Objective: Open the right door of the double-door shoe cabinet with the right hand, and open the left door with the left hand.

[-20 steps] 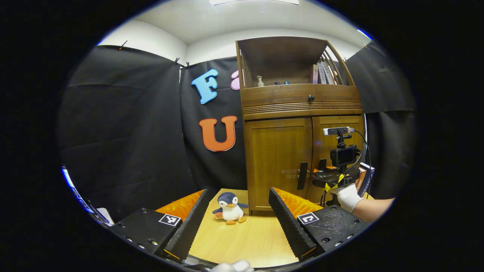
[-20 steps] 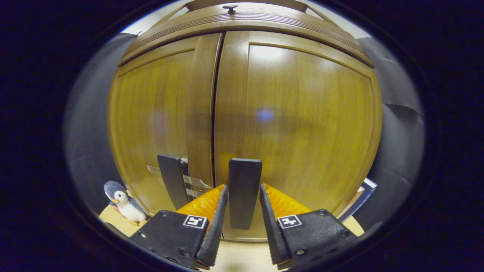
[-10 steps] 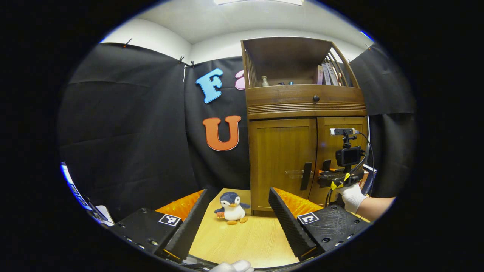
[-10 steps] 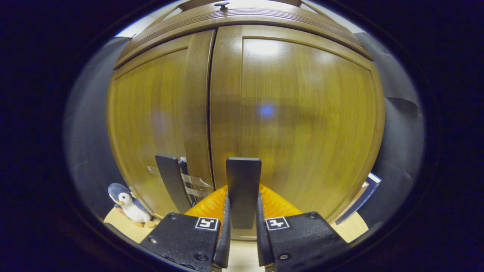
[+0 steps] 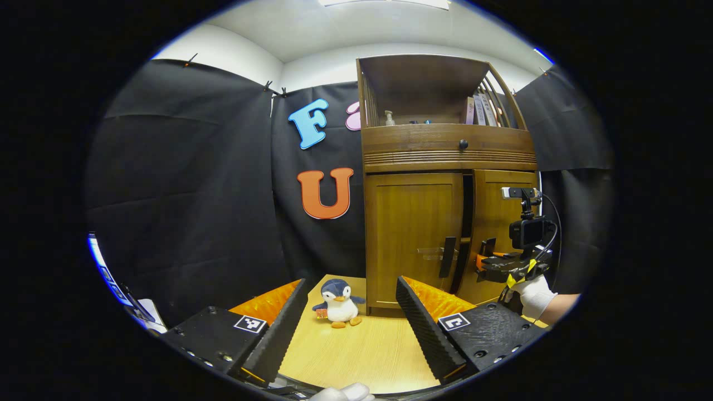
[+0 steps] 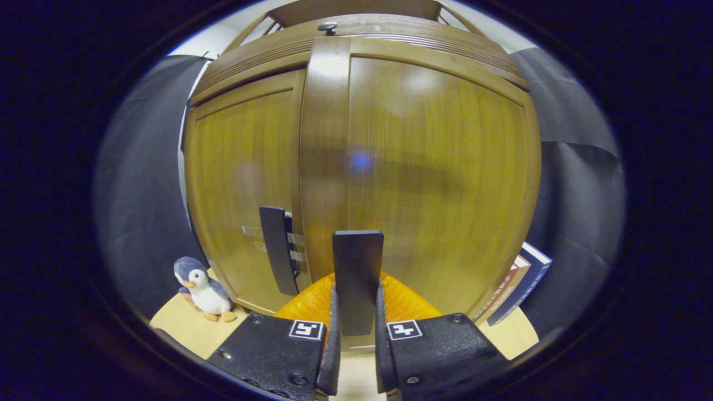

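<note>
A brown wooden shoe cabinet stands at the back of the table. Its right door is swung a little outward, leaving a dark gap beside the left door, which sits flush. My right gripper is shut on the right door's dark vertical handle; from the left gripper view that gripper is at the door, held by a gloved hand. The left door's handle is free. My left gripper hangs open over the table, well short of the cabinet.
A small penguin plush sits on the light wooden table by the cabinet's left front corner. Books lean beside the cabinet's right side. Above the doors are a drawer knob and an open shelf.
My right gripper closed on the right door's handle and drew the door outward, so a gap opened between the doors. The left gripper has barely moved.
</note>
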Available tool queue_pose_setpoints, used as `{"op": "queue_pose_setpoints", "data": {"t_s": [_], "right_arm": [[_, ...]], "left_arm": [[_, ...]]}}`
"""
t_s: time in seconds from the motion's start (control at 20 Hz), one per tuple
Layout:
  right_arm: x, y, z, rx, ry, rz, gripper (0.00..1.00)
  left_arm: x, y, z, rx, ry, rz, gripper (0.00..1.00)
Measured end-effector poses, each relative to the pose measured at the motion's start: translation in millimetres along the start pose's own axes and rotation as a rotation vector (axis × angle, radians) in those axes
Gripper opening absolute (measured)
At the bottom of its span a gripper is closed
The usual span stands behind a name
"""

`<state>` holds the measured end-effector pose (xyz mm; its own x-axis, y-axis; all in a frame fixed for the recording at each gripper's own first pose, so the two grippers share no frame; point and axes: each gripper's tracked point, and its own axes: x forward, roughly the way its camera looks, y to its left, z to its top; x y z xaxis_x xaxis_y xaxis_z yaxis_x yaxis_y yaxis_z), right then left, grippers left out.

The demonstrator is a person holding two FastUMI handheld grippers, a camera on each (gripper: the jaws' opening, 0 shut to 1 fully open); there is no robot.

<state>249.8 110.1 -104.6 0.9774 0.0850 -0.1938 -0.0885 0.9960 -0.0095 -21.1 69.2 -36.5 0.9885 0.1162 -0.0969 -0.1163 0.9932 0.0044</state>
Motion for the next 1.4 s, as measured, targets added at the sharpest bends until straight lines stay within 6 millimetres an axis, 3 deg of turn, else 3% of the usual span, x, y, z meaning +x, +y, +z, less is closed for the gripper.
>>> {"op": "queue_pose_setpoints", "data": {"t_s": [0.1,0.15,0.3,0.75,0.9,1.3,1.4], "right_arm": [[-11,-3,-4,0.0,0.002,0.005,0.29],[-17,-6,-5,0.001,0.001,0.007,0.29],[-36,-13,-10,-0.002,0.001,0.016,0.29],[-90,-45,-22,-0.024,-0.006,0.007,0.27],[-105,-61,-27,-0.021,-0.004,0.006,0.26],[-139,-105,-38,0.009,-0.011,-0.036,0.26],[-146,-122,-40,0.009,-0.012,-0.058,0.22]], "left_arm": [[-4,-3,-2,0.0,-0.001,-0.006,1.0],[-6,-6,-3,0.0,0.0,-0.01,0.96],[-9,-13,-8,0.003,0.012,-0.026,0.96],[-20,-56,-15,0.004,0.025,-0.11,0.96],[-22,-71,-16,0.006,0.031,-0.137,1.0],[-22,-97,-15,0.01,0.032,-0.173,0.96],[-22,-106,-16,0.008,0.031,-0.181,0.96]]}}
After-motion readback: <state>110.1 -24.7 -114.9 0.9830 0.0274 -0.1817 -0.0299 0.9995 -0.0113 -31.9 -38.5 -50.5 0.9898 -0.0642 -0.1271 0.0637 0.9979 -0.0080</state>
